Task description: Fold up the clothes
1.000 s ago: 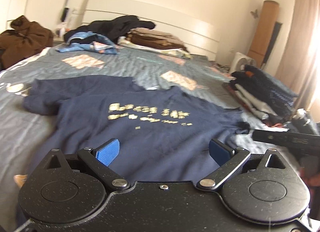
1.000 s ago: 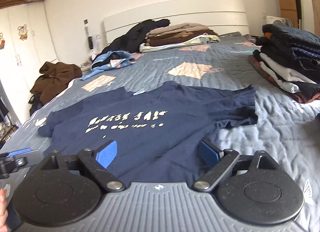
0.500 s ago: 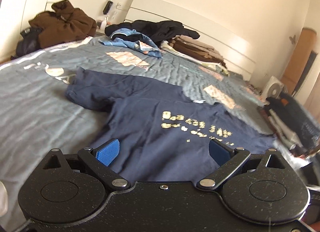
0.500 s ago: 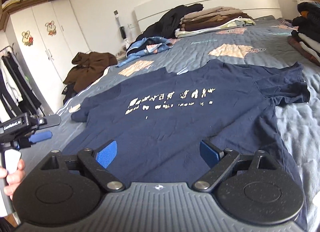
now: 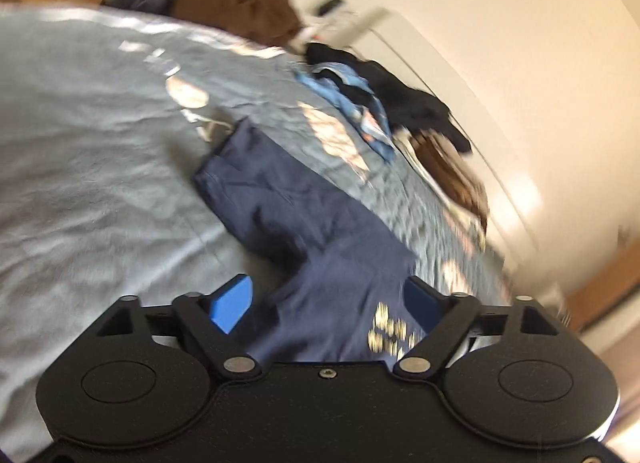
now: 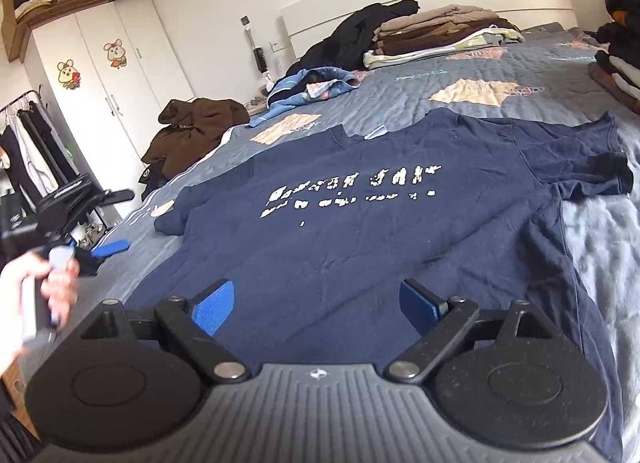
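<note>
A navy T-shirt (image 6: 380, 215) lies spread flat, print up, mid-frame on the bed (image 6: 600, 231); its cracked pale lettering is unreadable. Both the right gripper (image 6: 316, 303) and left gripper (image 5: 328, 299) have fingers wide apart, holding nothing.

black left tool (image 5: 328, 303), grey-ribbed right tool (image 6: 318, 305), both with blue pads (image 6: 212, 309).
</note>
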`<state>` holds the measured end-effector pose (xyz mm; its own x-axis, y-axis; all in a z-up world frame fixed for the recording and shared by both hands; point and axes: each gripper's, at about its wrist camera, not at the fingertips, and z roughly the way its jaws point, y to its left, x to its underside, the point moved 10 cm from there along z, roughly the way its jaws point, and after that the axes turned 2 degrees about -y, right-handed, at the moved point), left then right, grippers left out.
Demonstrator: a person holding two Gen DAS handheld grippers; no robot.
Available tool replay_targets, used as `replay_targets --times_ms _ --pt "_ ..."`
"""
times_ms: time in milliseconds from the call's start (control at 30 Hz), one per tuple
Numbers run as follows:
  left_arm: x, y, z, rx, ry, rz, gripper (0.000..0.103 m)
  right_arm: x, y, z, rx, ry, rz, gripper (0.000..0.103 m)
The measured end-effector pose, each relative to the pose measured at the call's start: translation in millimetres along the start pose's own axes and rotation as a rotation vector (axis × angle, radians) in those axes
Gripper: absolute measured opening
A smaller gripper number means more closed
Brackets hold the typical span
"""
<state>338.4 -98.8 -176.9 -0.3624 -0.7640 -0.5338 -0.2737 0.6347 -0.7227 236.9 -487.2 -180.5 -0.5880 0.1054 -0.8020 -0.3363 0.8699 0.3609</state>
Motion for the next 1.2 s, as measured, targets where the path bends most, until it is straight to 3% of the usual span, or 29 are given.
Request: replay_targets --times_ms 133,367,500,767,800,833,900,1000,1100,1200 --pt "-14 28 23 -0.030 0.002 -0.074 0.079 0 0 2 0.001 -0.002 0.002 0.090" --pt "-19 45 53 -0.048 0.002 -0.057 0.067 0 8 9 -0.032 0.001 -0.005 0.090" --pt "-23 51 64 -0.071 -0.016 -0.047 0.066 2 9 12 -0.038 0.008 0.001 0.090" --pt "-38 70 78 -0.107 -0.072 -0.127 0.057 7 2 19 -0.022 0.027 0.027 0.090" --pt "-40 69 80 -0.117 -0.073 -0.122 0.050 8 1 19 -0.022 0.029 0.027 0.090" --pt "-41 69 82 -0.128 -0.073 -0.115 0.033 9 0 19 -0.021 0.030 0.027 0.090" --pt "-44 67 86 -0.150 -0.072 -0.099 0.015 8 0 18 -0.023 0.029 0.030 0.090" --pt "-49 56 84 -0.166 -0.079 -0.009 0.012 7 -1 18 -0.025 0.027 0.033 0.090" --pt "-56 28 82 -0.168 -0.081 0.186 0.010 6 -2 17 -0.028 0.026 0.037 0.090" --pt "-53 -15 82 -0.115 -0.059 0.369 0.008 4 -4 15 -0.029 0.022 0.049 0.090"
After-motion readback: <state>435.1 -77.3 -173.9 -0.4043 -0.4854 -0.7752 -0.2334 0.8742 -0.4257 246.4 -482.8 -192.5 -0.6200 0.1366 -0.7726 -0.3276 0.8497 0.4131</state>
